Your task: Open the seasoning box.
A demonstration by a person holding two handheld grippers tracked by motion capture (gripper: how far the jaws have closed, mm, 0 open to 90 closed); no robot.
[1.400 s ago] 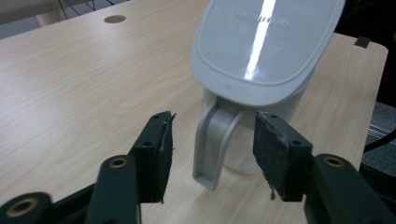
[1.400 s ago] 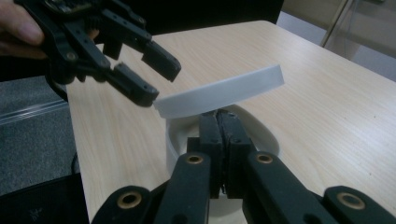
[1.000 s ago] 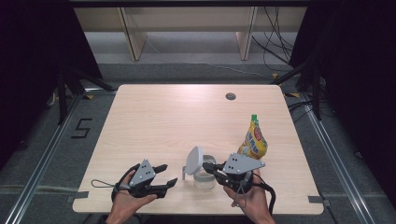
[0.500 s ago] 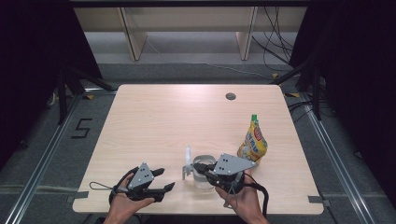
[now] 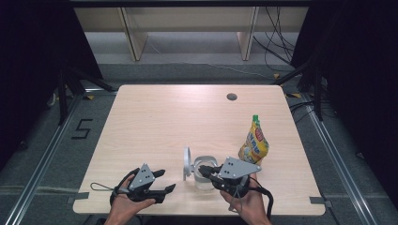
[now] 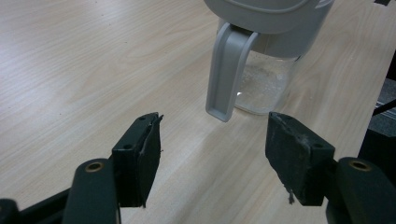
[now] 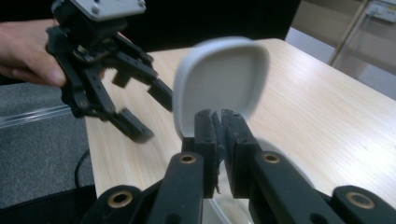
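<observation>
At the near table (image 5: 178,117) edge, the left gripper (image 6: 215,149) is held spread and empty, aimed at the grey handle (image 6: 229,70) of the clear jug (image 6: 264,84). The right gripper (image 7: 219,116) is seen with pads all but together. Its jaws have just been opening, and nothing is seen between them. The jug stands just beside it, near the front edge. Change noted: the hinged lid (image 5: 187,161), tilted a second ago, now stands upright and edge-on. The jug is judged open and the lid about to be let go. Farther back stands a yellow snack pouch (image 5: 254,143), untouched.
</observation>
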